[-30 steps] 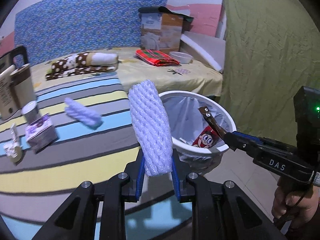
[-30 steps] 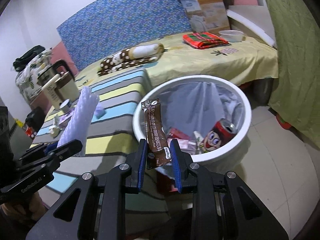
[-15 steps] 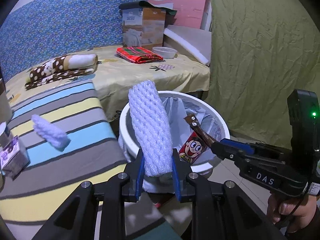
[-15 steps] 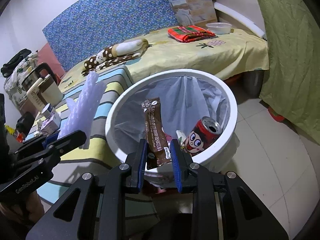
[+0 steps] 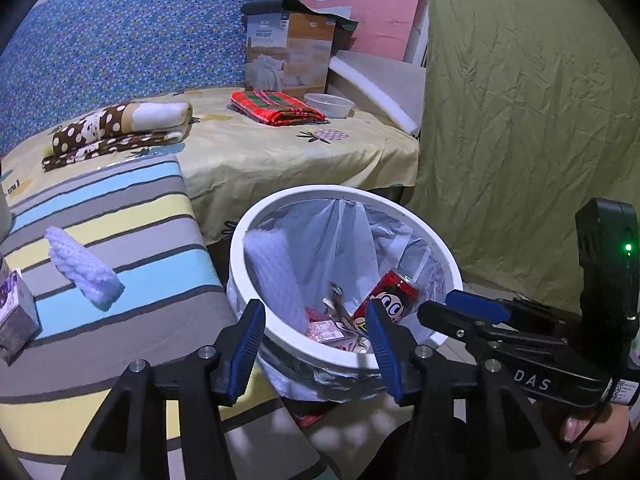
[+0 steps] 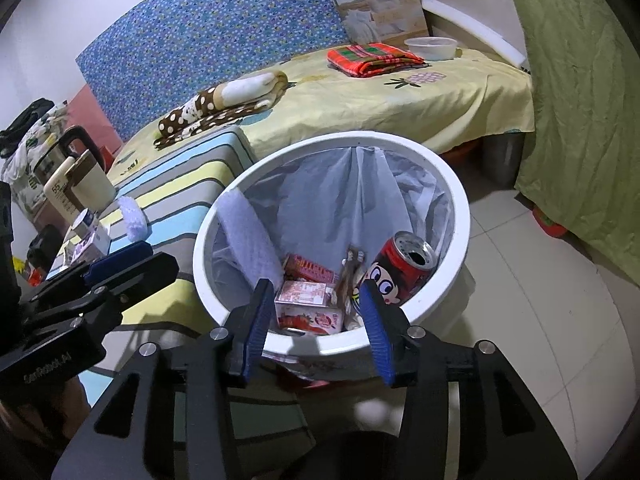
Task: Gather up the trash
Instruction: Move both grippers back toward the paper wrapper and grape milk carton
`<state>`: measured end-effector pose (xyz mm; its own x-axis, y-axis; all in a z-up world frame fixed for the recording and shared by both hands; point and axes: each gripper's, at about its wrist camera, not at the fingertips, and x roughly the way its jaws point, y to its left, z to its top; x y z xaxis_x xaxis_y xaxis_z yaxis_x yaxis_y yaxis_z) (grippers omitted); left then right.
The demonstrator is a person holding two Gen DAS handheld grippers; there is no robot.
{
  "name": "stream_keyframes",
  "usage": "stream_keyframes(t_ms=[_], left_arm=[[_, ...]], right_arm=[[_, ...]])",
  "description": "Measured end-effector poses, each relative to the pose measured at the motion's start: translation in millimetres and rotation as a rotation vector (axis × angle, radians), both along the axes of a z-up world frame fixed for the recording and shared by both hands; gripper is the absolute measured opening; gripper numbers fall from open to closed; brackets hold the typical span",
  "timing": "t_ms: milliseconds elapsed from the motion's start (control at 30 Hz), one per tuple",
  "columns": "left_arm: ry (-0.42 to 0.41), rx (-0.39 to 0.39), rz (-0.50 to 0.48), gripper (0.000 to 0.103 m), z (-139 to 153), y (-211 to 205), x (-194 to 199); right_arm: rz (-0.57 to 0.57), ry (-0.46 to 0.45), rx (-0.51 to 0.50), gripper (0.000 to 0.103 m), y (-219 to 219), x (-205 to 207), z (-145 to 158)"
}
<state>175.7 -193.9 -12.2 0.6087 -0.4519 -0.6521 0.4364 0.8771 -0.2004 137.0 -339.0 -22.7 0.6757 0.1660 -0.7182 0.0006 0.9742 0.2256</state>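
A white trash bin point(image 5: 448, 246) with a clear liner stands on the floor beside the striped table; it also shows in the right wrist view point(image 6: 460, 200). Inside lie a white foam net sleeve point(image 5: 276, 276) point(image 6: 252, 236), a red can point(image 5: 386, 296) point(image 6: 404, 264), a brown wrapper point(image 6: 348, 272) and cartons point(image 6: 308, 300). My left gripper point(image 5: 316, 336) is open and empty at the bin's near rim. My right gripper point(image 6: 316, 320) is open and empty over the near rim. Another foam sleeve point(image 5: 82, 270) point(image 6: 134, 218) lies on the table.
A striped table point(image 5: 120, 208) holds a small carton point(image 5: 16, 316), a kettle and cups point(image 6: 76, 184). Behind is a yellow-covered bed point(image 5: 280, 152) with folded cloths, a bowl and a cardboard box. A green curtain point(image 5: 520, 120) hangs at the right. Tiled floor point(image 6: 540, 300) lies at the right.
Both grippers opened. The foam sleeve dropped from my left gripper and the brown wrapper from my right, both into the bin. Both grippers came closer over the bin.
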Motion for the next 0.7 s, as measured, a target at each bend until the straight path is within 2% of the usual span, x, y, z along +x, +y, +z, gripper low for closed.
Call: stream_keyframes(t_ms=[367,700], left_arm=[[0.009,-0.020,0.038,0.052,3.8,26.3,-20.7],[-0.047,-0.024,0.110,0.052,21.9,60.6,-51.2]], right_arm=[[0.016,-0.028,0.001,0.047,7.8,-10.0,10.7],[0.082,-0.071,0.000,0.047,35.6,-22.8,21.7]])
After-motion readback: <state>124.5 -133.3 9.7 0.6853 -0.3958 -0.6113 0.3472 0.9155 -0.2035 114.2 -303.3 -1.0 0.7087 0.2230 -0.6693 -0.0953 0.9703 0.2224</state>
